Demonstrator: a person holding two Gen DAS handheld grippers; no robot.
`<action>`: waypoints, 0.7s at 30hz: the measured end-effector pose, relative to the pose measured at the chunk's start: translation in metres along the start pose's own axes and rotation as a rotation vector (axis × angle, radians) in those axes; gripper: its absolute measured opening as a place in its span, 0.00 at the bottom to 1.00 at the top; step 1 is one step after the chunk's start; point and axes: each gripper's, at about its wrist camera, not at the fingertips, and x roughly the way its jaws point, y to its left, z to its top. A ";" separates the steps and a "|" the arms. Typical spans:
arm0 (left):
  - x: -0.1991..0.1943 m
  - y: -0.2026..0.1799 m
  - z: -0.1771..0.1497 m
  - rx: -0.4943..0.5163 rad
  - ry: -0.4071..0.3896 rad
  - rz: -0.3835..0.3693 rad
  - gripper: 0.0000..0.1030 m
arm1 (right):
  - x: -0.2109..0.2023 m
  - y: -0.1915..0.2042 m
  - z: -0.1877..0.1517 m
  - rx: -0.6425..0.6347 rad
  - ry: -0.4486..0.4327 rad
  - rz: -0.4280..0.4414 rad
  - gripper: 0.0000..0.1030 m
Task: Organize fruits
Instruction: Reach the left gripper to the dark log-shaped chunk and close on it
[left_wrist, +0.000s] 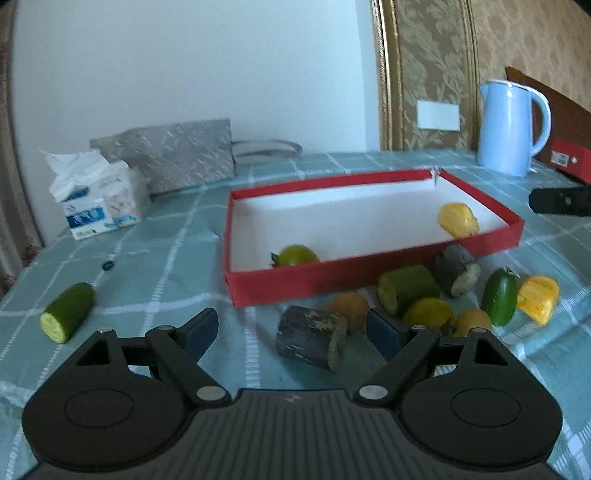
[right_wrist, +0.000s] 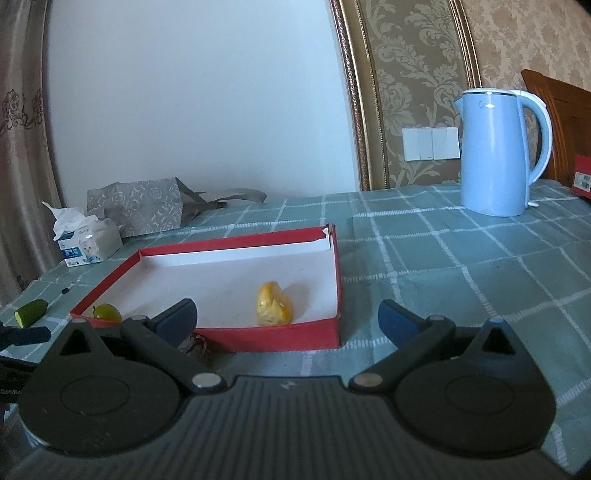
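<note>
I see two fruits in the shallow red cardboard box, nine pieces on the desk; both my left claw and right claw gape empty.

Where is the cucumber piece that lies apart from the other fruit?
In the left wrist view the cucumber piece lies alone on the tablecloth at the far left, left of the red box and nearer the camera than the tissue box.

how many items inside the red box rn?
2. Green round fruit at the red box's near-left corner; yellow piece near its right end. Near wall may hide more.
</note>
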 end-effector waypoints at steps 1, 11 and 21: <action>0.001 0.000 0.000 -0.001 0.005 -0.009 0.85 | 0.000 0.000 0.000 0.000 0.003 0.001 1.00; 0.005 -0.002 -0.001 0.013 0.022 -0.023 0.85 | 0.002 0.001 -0.001 0.013 0.018 0.000 1.00; 0.006 0.000 -0.002 0.003 0.053 -0.042 0.41 | 0.003 -0.001 -0.001 0.029 0.022 -0.007 1.00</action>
